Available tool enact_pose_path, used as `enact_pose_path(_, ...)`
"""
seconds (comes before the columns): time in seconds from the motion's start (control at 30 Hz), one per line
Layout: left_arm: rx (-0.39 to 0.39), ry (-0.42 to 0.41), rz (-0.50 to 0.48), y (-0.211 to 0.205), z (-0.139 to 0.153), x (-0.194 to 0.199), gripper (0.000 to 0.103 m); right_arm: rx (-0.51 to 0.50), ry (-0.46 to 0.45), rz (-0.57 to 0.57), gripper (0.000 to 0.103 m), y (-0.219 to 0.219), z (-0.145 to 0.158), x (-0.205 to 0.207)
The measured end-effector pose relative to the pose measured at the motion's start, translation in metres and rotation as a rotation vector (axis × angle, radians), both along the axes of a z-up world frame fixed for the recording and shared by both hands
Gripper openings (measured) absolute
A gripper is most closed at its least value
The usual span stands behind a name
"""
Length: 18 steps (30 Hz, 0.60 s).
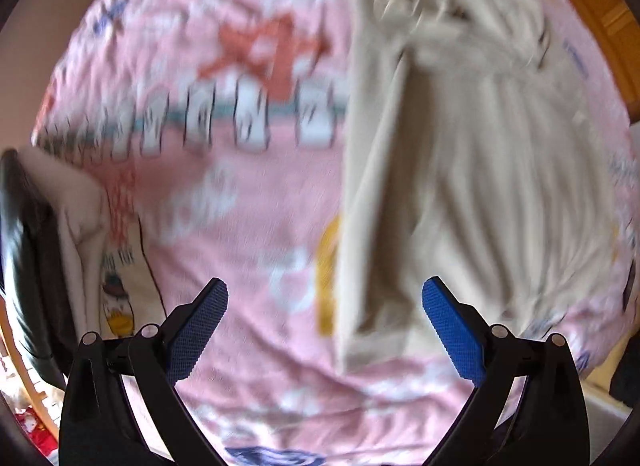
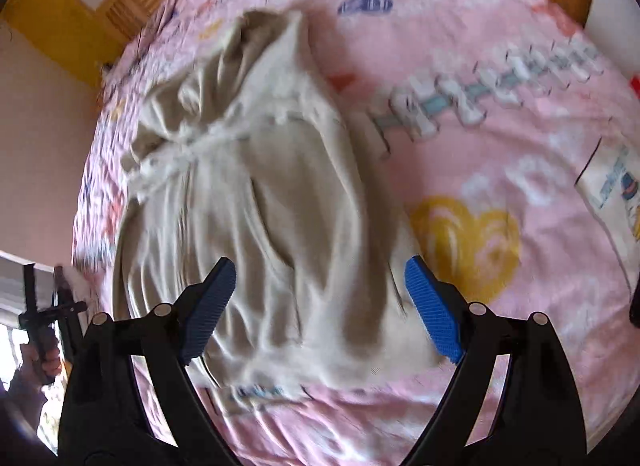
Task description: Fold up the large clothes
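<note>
Blue ribbed pads (image 1: 454,330) line the two black fingers of the left gripper (image 1: 325,326), which stand wide apart with nothing between them. They hang above the pink bedspread (image 1: 240,201) and touch nothing. Just beyond the fingertips, and a little toward the right finger, lies the near end of the beige garment (image 1: 460,169): a long narrow panel with a straight hem. Past that hem the garment widens into a pleated, rumpled body that runs away from the gripper and bunches up near the far edge of the bedspread. A cream pillow (image 1: 86,225) with a cartoon print sits off to the left of the garment, well apart from it.

On the other side, the right gripper (image 2: 320,306) also has its fingers spread wide, blue pads (image 2: 434,310) facing each other and holding nothing. It hovers straight over the near part of the beige garment (image 2: 260,205); whether the tips brush the cloth cannot be told through the blur. From this view the garment lies in a loose heap on the pink bedspread (image 2: 480,286), its wrinkled bottom edge nearest and its gathered, crumpled part farthest. A yellow heart print (image 2: 468,242) shows on the bedspread just right of the garment, beside the right finger.
</note>
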<state>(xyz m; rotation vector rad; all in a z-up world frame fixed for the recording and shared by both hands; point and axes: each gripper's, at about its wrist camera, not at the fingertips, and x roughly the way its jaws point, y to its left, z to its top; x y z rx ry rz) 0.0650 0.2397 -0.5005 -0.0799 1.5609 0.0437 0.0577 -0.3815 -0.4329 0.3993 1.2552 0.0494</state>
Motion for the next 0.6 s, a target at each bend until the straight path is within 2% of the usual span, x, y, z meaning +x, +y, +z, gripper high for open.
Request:
enact_pose_path(0.1,-0.013,0.045,-0.005,0.014,-0.03,-0.021,0.095,0.026,0.065,0.079,0.085,-0.006,-0.031,-0.005)
enact_pose_path(0.2,-0.07,0.079,0.006,0.017,-0.056,-0.033,0.095,-0.005,0.167,0.136,0.085,-0.014,-0.067,-0.003)
enact_pose_path(0.27,-0.102,0.107,0.009,0.014,-0.069,-0.038,0.095,0.018,0.203,0.151,0.085,-0.02,-0.088,0.001)
enact_pose_path(0.33,-0.118,0.105,0.026,0.011,-0.075,-0.04,0.095,0.06,0.213,0.162,0.085,-0.022,-0.099,0.006)
enact_pose_path(0.47,-0.23,0.145,0.065,0.003,-0.093,-0.04,0.095,0.131,0.209,0.203,0.086,-0.022,-0.115,0.013)
enact_pose_path(0.5,-0.24,0.154,0.058,-0.001,-0.096,-0.039,0.095,0.15,0.214,0.199,0.087,-0.025,-0.116,0.014)
enact_pose_path(0.6,-0.202,0.181,0.013,-0.012,-0.107,-0.038,0.095,0.214,0.217,0.19,0.089,-0.031,-0.117,0.015)
